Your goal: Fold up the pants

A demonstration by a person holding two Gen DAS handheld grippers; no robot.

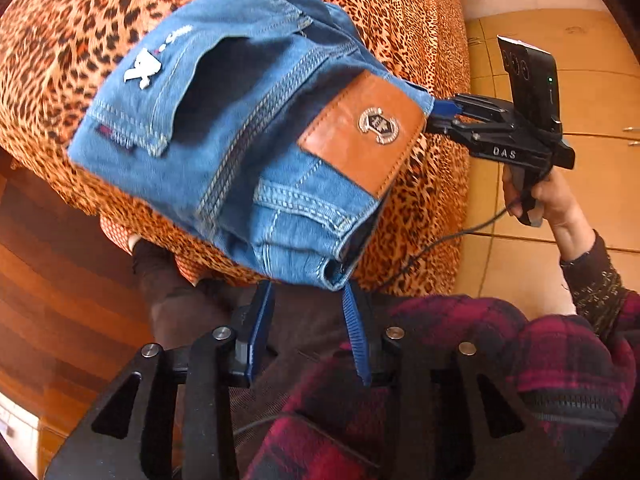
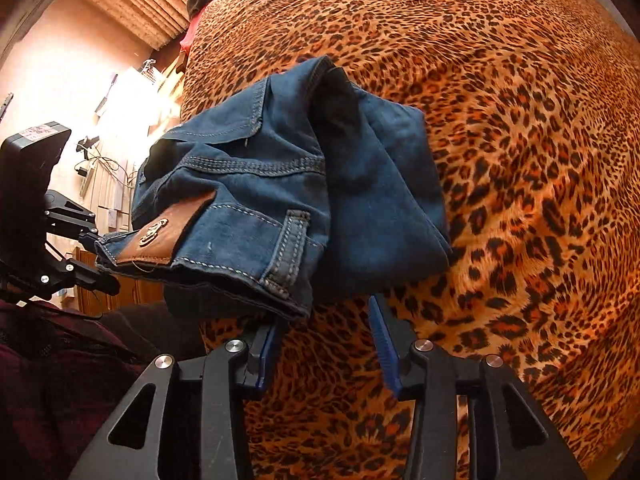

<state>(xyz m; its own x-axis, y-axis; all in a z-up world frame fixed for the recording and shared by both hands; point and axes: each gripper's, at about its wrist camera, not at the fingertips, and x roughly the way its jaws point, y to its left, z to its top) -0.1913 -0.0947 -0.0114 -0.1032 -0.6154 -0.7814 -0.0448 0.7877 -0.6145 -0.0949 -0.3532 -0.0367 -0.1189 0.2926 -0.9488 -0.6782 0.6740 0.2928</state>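
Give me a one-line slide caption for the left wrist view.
Both grippers hold blue jeans by the waistband above a leopard-print bedspread.

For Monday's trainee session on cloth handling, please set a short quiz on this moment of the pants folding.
1. True or false: the jeans lie spread flat on the bedspread.
2. The bedspread's pattern is: A striped, B leopard print, C plain white.
3. Fill in: the brown patch on the waistband carries a metal ___.

Key: 1 false: the left tongs and right tongs hold the bunched jeans up above the bedspread. 2 B. 3 badge.
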